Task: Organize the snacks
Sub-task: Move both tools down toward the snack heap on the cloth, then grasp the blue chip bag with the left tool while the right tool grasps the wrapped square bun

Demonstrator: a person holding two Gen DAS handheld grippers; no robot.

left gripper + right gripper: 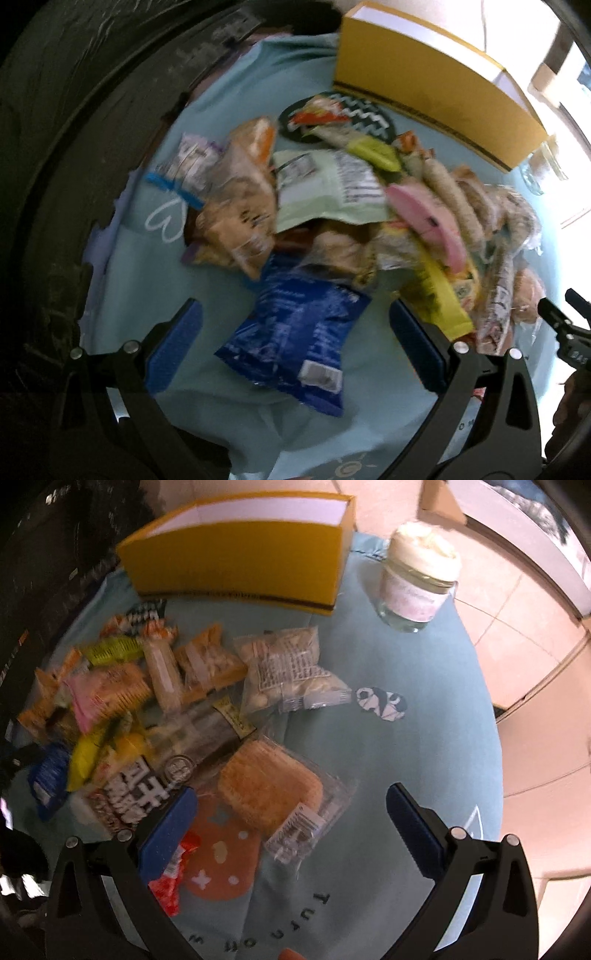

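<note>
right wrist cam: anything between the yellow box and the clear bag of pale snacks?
Nothing. In the right wrist view, only bare blue tablecloth lies between the yellow box and the clear bag of pale snacks.

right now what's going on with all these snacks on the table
A person is sorting snacks with two handheld grippers. Both are open and hold nothing. The left gripper hangs over a blue snack bag at the near edge of the pile. The right gripper hangs over a clear pack of orange crackers. The yellow box stands behind the pile on the blue tablecloth.
</note>
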